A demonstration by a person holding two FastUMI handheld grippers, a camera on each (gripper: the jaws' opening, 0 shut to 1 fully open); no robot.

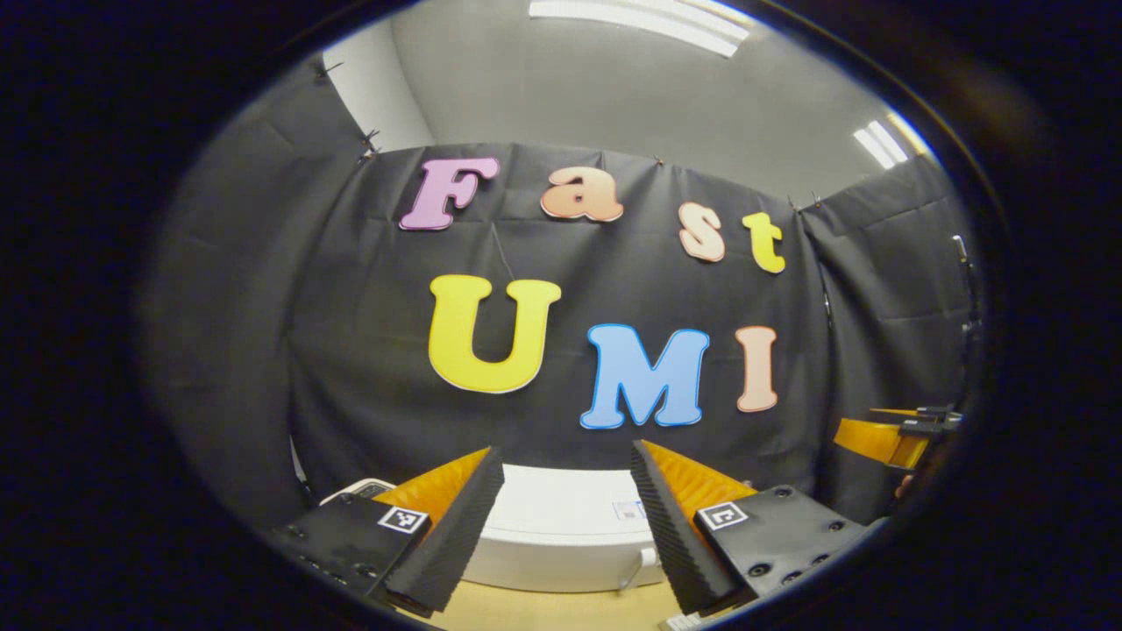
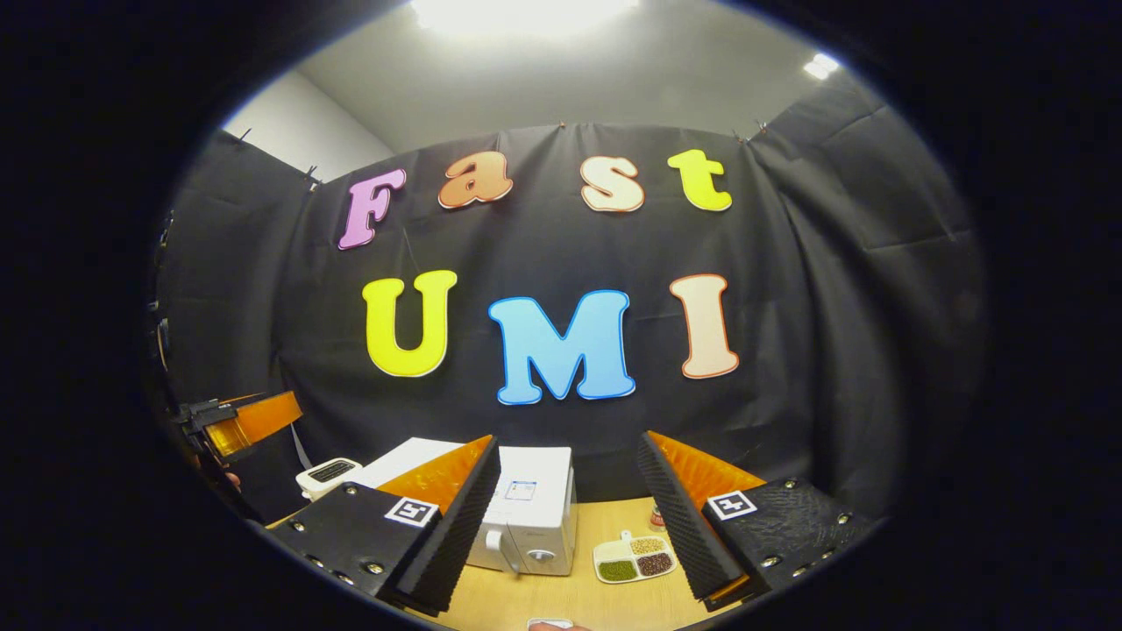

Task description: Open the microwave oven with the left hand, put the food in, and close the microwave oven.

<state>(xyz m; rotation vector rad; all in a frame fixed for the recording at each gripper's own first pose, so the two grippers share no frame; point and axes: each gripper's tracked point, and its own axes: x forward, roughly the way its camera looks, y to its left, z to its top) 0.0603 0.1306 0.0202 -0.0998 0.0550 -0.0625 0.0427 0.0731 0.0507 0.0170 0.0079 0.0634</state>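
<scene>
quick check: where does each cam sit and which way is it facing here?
Left gripper view: rides on the left gripper, held above the white microwave oven, facing the booth's back wall; own two fingers spread at the bottom, right gripper at the right edge.
Right gripper view: rides on the right gripper, farther back, facing the same wall; own fingers spread, left gripper at the left edge, food tray and toaster on the wooden table.
Shared: microwave oven, table, both grippers.

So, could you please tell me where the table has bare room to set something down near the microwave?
In the right gripper view, bare table lies between the microwave and the divided food tray, and in front of both. It is more crowded left of the microwave, where a small white toaster stands close beside it.
</scene>
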